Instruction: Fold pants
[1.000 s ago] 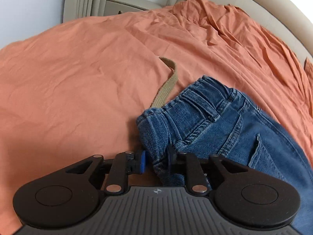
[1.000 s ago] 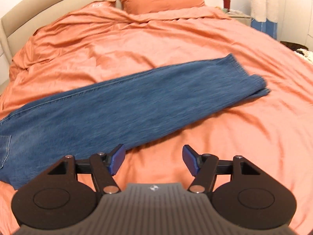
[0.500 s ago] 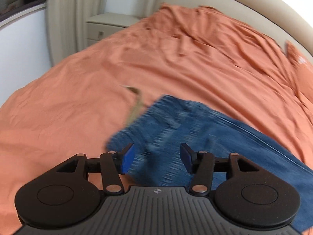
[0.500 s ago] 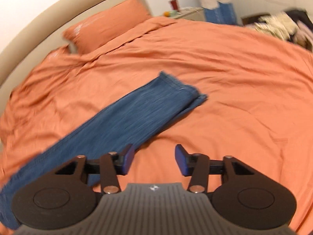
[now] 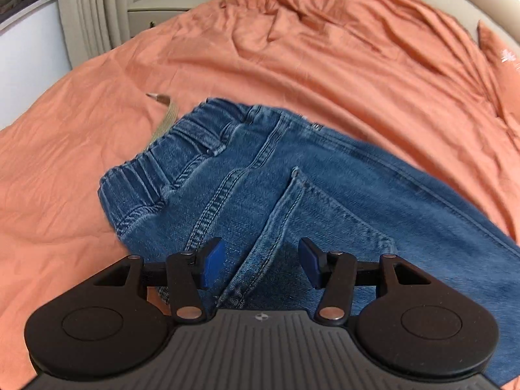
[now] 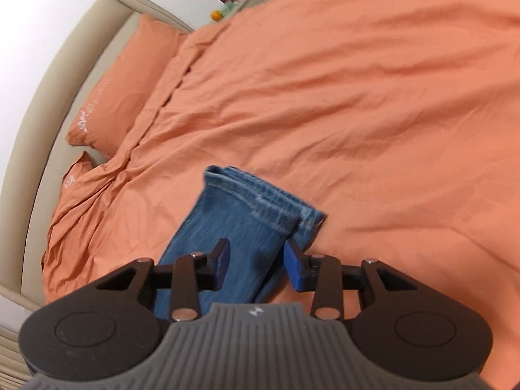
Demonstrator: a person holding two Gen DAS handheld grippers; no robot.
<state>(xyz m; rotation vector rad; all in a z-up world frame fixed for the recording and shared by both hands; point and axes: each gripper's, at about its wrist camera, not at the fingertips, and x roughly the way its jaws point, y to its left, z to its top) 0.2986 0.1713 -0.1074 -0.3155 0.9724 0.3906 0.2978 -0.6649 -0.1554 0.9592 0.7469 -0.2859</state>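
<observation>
While the jeans (image 5: 325, 188) lay on the orange bedcover (image 5: 81, 130), the left gripper (image 5: 261, 263) hung open over the seat, the right gripper (image 6: 256, 265) open over the leg hems (image 6: 260, 201).

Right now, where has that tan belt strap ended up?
In the left wrist view, the tan strap pokes out from the jeans' waistband onto the orange bedcover, upper left of the open left gripper.

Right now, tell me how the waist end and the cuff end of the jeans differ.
The waist end shows a gathered elastic band, belt loops and a tan drawstring; the cuff end shows only plain stitched hems. The left gripper hangs open over the waist end, the right gripper open over the cuff end. Both ends lie on the orange bedding.
</observation>
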